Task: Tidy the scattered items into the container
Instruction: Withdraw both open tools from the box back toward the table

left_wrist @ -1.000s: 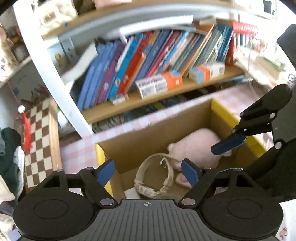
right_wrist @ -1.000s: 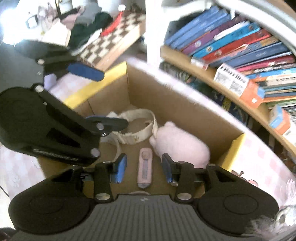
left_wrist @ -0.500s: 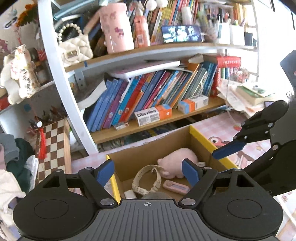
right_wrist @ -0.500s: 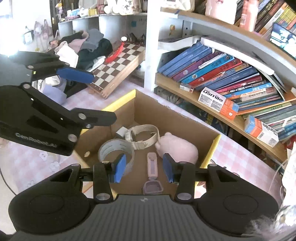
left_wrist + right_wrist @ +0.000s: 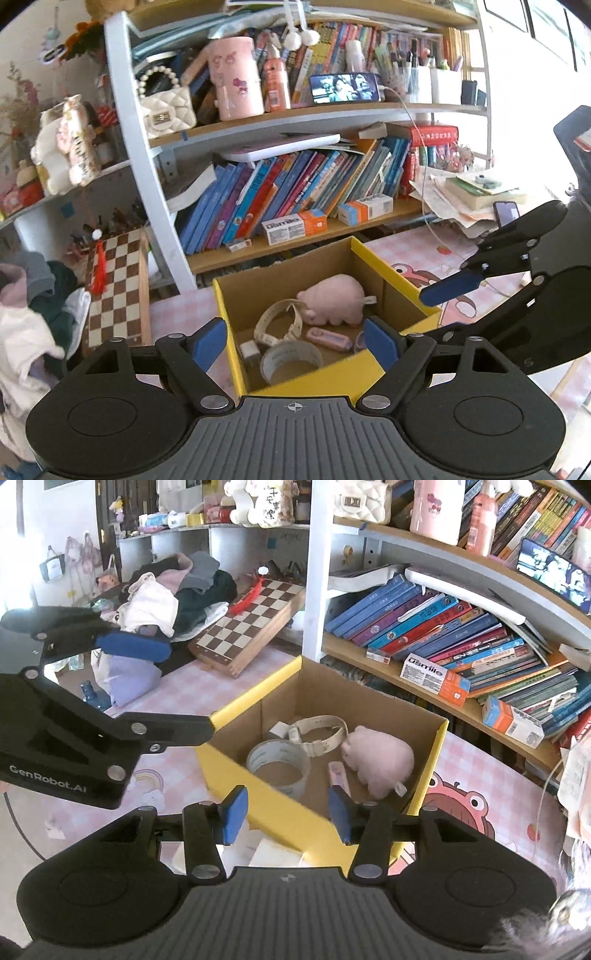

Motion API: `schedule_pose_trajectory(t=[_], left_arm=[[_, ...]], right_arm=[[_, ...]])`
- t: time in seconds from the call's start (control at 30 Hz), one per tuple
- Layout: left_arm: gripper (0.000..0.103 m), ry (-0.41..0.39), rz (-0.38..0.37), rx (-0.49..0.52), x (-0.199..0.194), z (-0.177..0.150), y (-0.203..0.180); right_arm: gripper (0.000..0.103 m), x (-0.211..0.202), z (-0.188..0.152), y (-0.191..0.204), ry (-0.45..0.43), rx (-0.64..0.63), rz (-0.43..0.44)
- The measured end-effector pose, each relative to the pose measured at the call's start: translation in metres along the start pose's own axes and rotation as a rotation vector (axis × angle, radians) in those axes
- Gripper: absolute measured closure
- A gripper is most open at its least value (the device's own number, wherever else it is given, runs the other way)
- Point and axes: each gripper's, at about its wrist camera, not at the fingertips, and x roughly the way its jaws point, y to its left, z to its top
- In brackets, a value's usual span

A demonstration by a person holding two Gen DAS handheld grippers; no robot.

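Bookshelves stand behind as both claws, left claw (image 5: 295,341) and right claw (image 5: 286,814), hang apart and empty above the cardboard box (image 5: 432,753), where pink plush pig (image 5: 380,762), tape roll (image 5: 279,770), strap (image 5: 319,734) and pink device (image 5: 338,775) already lie, so little seems left.

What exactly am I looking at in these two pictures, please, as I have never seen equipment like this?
Each picture comes from a camera mounted on a hand-held, two-finger gripper that a person carries. One looks along the left gripper, the other along the right gripper; each also sees the other from the side. Both are open and hold nothing. Below them a cardboard box stands on a pink checked cloth. Inside lie a pink plush pig, a tape roll, a cream strap and a slim pink gadget.
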Motion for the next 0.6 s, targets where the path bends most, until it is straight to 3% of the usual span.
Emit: schedule_pose_trajectory(t=[0.27, 0.6], left_arm=[[0.01, -0.055, 0.033, -0.1, -0.04, -0.03, 0.006], [0.01, -0.085, 0.077, -0.161, -0.072, -0.068, 0.0]], right_arm=[[0.057, -0.042, -0.029, 0.018, -0.141, 0.049, -0.128], [0.056, -0.066, -0.073, 0.034, -0.197, 0.15, -0.248]])
